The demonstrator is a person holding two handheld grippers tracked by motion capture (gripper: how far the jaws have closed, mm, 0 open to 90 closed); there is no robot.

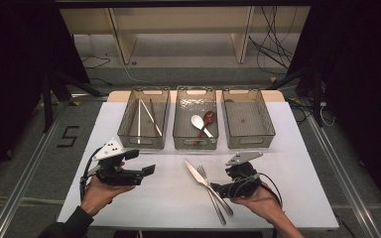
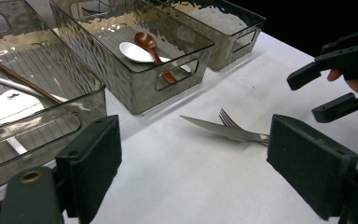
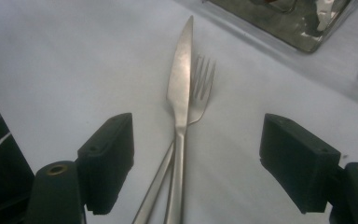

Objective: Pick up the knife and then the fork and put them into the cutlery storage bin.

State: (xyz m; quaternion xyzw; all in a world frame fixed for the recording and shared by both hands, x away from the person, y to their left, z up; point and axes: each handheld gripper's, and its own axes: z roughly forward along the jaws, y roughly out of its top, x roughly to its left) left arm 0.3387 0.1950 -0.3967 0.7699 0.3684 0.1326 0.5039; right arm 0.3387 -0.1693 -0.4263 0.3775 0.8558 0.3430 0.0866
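The steel table knife (image 1: 206,182) and the steel fork (image 1: 211,193) lie crossed on the white table top (image 1: 168,198), in front of the middle bin and just beside the right gripper; in the right gripper view the knife lies over the fork's handle, blade and tines pointing away toward the bins.

Going from the left: the left gripper (image 1: 148,162), black with a grey plate on top, is held in the person's left hand (image 1: 99,193) above the near left of the table, its jaws spread wide with nothing between them. Behind it stands the left smoky clear plastic bin (image 1: 144,140), holding a brown chopstick (image 1: 152,110) and white chopsticks (image 1: 149,117). The middle bin (image 1: 195,143) holds a white spoon (image 1: 200,123) and a brown wooden spoon (image 1: 206,121), the brown one lying across the white. The right bin (image 1: 248,141) stands beside it.

The right gripper (image 3: 196,163), in the person's right hand (image 1: 260,201), points at the cutlery with its jaws released and wide apart, one on each side of the two handles and touching neither.
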